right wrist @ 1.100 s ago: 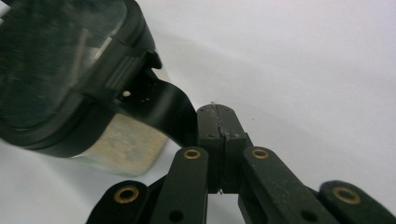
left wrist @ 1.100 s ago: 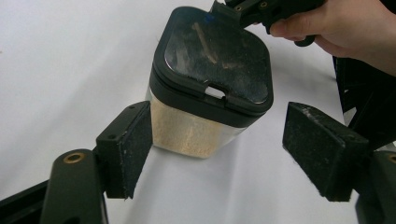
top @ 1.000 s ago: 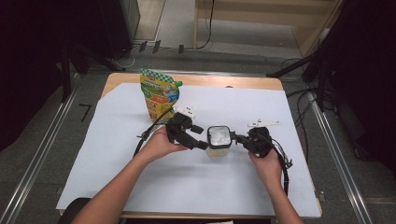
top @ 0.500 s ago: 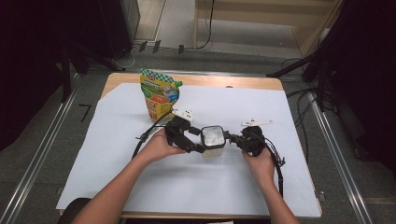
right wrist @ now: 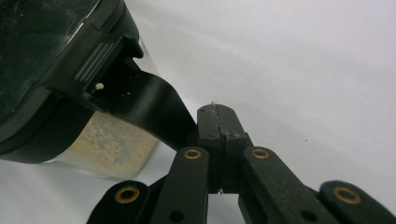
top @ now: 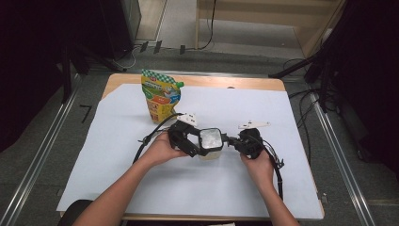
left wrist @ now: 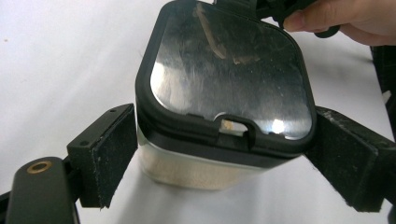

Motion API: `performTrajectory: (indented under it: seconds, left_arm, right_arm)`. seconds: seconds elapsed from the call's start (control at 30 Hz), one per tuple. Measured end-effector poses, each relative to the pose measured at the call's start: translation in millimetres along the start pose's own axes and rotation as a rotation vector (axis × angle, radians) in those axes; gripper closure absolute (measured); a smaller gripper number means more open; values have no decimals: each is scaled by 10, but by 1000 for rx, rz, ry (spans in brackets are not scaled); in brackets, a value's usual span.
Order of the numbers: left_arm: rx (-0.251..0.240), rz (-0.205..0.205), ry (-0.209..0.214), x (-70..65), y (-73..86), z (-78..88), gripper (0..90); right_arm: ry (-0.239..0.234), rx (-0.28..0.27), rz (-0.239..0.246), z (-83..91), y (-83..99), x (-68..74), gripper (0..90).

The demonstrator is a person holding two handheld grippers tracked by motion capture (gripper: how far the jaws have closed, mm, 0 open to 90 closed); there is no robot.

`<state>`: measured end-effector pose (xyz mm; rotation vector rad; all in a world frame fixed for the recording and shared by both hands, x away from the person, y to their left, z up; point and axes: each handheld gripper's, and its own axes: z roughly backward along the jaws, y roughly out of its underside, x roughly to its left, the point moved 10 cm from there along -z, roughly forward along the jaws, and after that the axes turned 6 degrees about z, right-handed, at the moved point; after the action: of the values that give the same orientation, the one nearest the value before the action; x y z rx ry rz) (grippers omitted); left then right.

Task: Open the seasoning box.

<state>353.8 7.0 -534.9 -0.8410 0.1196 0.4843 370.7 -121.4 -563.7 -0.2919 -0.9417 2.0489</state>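
Currently the lidded container (top: 210, 142) stands mid-surface (top: 141, 188); my left tongs (left wrist: 224, 158) straddle it, jaws just widened, left pad seemingly off the wall; right tongs (right wrist: 219, 140) clamped on the lid's black flap (right wrist: 154, 109); risk: unbraced, a tug tips the container.

Lab — paper-covered table (top: 141, 188), floor cables (top: 301, 117).
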Motion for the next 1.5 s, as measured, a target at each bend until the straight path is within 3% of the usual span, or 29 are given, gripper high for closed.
performTrajectory:
  seconds: [0.57, 0.63, 0.7, 0.73, 0.77, 0.8, 0.83, 0.87, 0.93, 1.07, 1.2, 1.3, 1.33, 1.37, 1.5]
  left_arm:
    - [-25, -22, -13, -41, -52, 30, 129]
    - [-73, 7, 16, -59, -118, 69, 141]
    - [-127, 55, 43, -51, -189, 142, 204]
    - [-146, 68, 53, -44, -206, 173, 345]
    - [-142, 67, 62, -47, -201, 187, 387]
    - [-130, 40, 25, -32, -182, 178, 363]
    - [-130, 40, 25, -32, -182, 178, 285]
    - [-107, 29, -2, -35, -163, 155, 213]
    - [-90, 28, -10, -56, -148, 148, 149]
    - [-84, 35, -46, -123, -125, 162, 130]
    - [-39, 32, -110, -157, -1, 96, 64]
    - [-20, 28, -118, -163, 58, 36, 70]
    - [-14, 7, -158, -141, 102, -7, 84]
    - [-23, 1, -182, -124, 117, -14, 109]
    - [-57, 6, -178, -121, 126, -13, 140]
  right_arm:
    - [-9, 6, 8, 1, 5, 38, 900]
    - [-13, 5, 7, 1, 3, 44, 900]
    - [-17, 4, 12, -2, 0, 61, 900]
    - [-25, 0, 17, -4, -5, 75, 900]
    - [-32, 2, 18, -7, -5, 97, 900]
    - [-39, 3, 29, -15, -5, 122, 900]
    - [-31, 8, 42, -28, -3, 143, 900]
    - [-11, 17, 59, -34, 4, 148, 900]
    - [2, 21, 66, -39, 7, 150, 900]
    - [-15, 4, 57, -15, -15, 142, 900]
    - [-8, -5, 53, -6, -32, 128, 900]
    - [-11, -10, 48, -11, -41, 118, 900]
    - [-16, -14, 42, -19, -52, 114, 900]
    - [-18, -16, 43, -22, -59, 112, 900]
    - [-29, -24, 48, -39, -92, 122, 900]
